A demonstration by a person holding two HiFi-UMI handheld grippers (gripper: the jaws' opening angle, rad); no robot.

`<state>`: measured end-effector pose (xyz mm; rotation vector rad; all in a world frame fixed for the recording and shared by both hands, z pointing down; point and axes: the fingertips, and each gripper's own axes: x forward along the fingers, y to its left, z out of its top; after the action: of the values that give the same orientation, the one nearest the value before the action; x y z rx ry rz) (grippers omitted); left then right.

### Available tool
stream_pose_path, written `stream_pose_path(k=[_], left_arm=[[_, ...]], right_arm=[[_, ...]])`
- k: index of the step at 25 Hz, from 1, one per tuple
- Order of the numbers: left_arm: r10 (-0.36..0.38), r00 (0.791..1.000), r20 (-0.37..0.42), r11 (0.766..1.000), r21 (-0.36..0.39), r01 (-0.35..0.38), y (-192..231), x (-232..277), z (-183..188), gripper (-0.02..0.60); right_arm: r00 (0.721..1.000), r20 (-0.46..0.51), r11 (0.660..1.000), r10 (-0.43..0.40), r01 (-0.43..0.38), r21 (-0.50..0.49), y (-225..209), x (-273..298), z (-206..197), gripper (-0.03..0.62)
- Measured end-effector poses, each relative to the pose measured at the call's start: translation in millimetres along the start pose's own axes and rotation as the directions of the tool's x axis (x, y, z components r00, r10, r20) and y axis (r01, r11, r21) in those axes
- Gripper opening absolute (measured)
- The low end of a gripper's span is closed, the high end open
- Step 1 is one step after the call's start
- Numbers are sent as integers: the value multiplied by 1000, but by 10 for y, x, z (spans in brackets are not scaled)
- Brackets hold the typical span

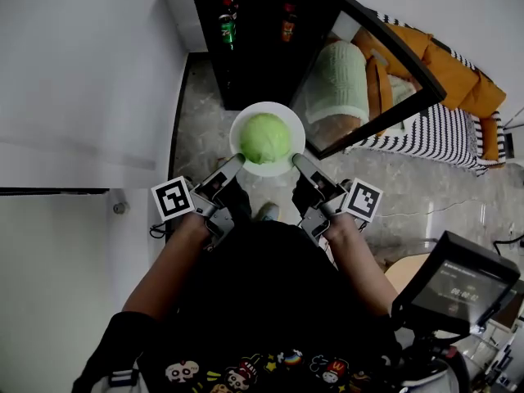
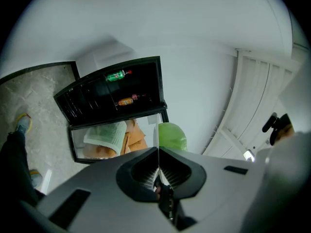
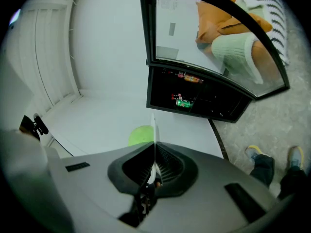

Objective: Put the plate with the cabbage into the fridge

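A white plate [image 1: 246, 127] carrying a green cabbage [image 1: 265, 137] hangs in the air before the open black fridge [image 1: 254, 31]. My left gripper [image 1: 239, 161] is shut on the plate's near left rim, and my right gripper [image 1: 297, 161] is shut on its near right rim. In the left gripper view the plate [image 2: 156, 136] shows edge-on between the closed jaws, with the cabbage [image 2: 172, 136] just beyond. The right gripper view shows the same: plate edge [image 3: 153, 127] and cabbage [image 3: 141, 135] past the jaws. Drink cans [image 1: 228, 29] stand on the fridge shelves.
The fridge's glass door [image 1: 377, 80] stands swung open to the right. A white wall [image 1: 82, 64] runs along the left. A striped and orange sofa [image 1: 442, 97] sits behind the door. A camera rig [image 1: 458, 289] stands at lower right. My feet [image 1: 266, 212] are on the stone floor.
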<state>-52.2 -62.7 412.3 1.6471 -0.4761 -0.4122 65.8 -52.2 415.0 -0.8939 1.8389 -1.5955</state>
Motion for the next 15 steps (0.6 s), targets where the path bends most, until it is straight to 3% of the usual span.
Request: stream_pose_path(k=[15], left_arm=[[17, 999, -27, 1000, -5, -17, 30, 37, -8, 9]], right_arm=[[1000, 23, 1000, -7, 7, 27, -53, -28, 5, 15]])
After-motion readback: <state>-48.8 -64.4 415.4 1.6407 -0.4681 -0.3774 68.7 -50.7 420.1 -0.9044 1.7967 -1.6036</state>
